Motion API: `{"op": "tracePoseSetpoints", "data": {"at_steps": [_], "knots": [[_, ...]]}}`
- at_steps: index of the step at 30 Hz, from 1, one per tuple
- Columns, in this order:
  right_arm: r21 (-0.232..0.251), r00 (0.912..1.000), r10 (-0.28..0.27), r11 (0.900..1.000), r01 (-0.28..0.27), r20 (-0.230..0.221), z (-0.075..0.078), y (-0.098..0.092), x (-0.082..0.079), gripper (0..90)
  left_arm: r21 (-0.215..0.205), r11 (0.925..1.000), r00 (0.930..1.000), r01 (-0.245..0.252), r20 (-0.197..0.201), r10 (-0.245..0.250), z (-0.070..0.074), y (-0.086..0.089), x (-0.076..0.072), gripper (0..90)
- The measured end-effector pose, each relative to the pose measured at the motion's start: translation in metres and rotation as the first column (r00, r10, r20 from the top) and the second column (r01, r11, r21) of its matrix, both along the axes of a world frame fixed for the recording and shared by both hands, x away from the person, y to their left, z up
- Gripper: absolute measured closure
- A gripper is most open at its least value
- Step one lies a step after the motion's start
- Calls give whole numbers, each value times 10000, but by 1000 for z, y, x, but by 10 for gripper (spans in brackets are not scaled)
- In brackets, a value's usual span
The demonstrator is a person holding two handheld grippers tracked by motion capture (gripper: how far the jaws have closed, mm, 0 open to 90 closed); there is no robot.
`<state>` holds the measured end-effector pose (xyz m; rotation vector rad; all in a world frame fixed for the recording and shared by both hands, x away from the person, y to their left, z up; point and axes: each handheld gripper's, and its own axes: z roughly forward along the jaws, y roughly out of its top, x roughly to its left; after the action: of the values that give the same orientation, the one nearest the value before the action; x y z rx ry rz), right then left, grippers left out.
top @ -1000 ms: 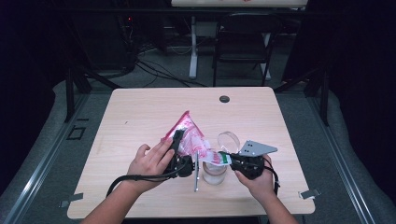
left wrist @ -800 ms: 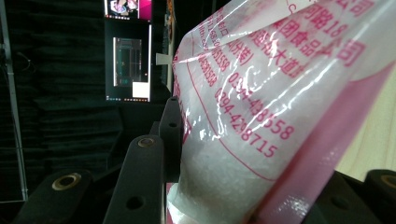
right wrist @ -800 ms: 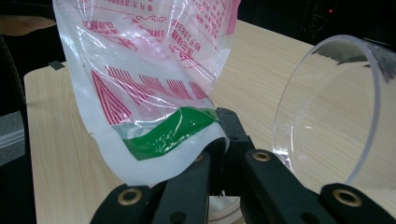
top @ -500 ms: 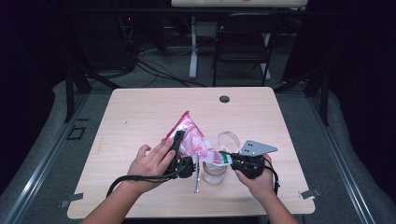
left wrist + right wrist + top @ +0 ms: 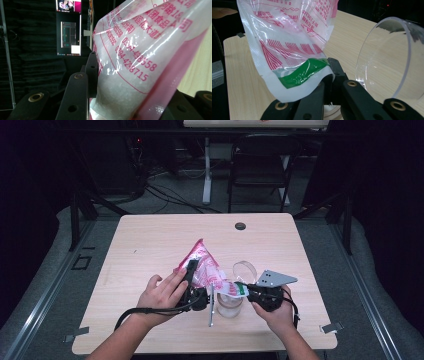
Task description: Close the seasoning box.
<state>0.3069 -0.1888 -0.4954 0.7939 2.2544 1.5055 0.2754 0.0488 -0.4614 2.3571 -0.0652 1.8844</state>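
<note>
Pink-and-clear plastic, printed in red with a green band at one corner, makes up the bag (image 5: 205,267) that hangs over the front middle of the wooden table (image 5: 150,245), stretched between the two grippers. In the left gripper view the bag (image 5: 140,65) bulges with a white, grainy filling and sits between the black jaws, which stand partly apart and press on its sides. The left gripper (image 5: 192,290) holds it from the person's left, with the left hand (image 5: 162,295) wrapped over the gripper's body. The right gripper (image 5: 250,291) has its jaws closed tight on the bag's green-banded corner (image 5: 302,72), the film pinched flat between the jaw tips, and the right hand (image 5: 275,312) grips it from below. Under the bag's lower end stands a clear glass (image 5: 229,304); just behind it a clear round container (image 5: 244,270) lies tilted on the table, its rim (image 5: 384,57) close beside the right jaws. A thin metal utensil (image 5: 211,305) lies near the glass.
</note>
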Motion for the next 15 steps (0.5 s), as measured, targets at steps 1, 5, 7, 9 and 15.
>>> {"op": "tracePoseSetpoints", "data": {"at_steps": [1, 5, 7, 9, 15], "knots": [[-12, 10000, -5, 10000, 5, -1, 0, 0, 0, 900, 2, 10000, 10000, 26, 0, -26, 0, 0, 0, 662], [-11, 10000, -23, 10000, 23, 4, 0, 0, 0, 900, -8, 10000, 10000, 27, 2, -27, 0, 0, 0, 662], [-20, 10000, -20, 10000, 20, 4, 0, 0, 1, 900, 4, 10000, 10000, 13, -28, -13, 0, -1, 0, 662], [-27, 10000, -23, 10000, 23, 8, 0, 0, 1, 900, 65, 10000, 10000, 47, 31, -47, 1, -1, 0, 662], [-12, 10000, -33, 10000, 33, 15, 0, -1, 1, 900, 4, 10000, 10000, 35, 59, -35, 2, -1, -1, 663]]}}
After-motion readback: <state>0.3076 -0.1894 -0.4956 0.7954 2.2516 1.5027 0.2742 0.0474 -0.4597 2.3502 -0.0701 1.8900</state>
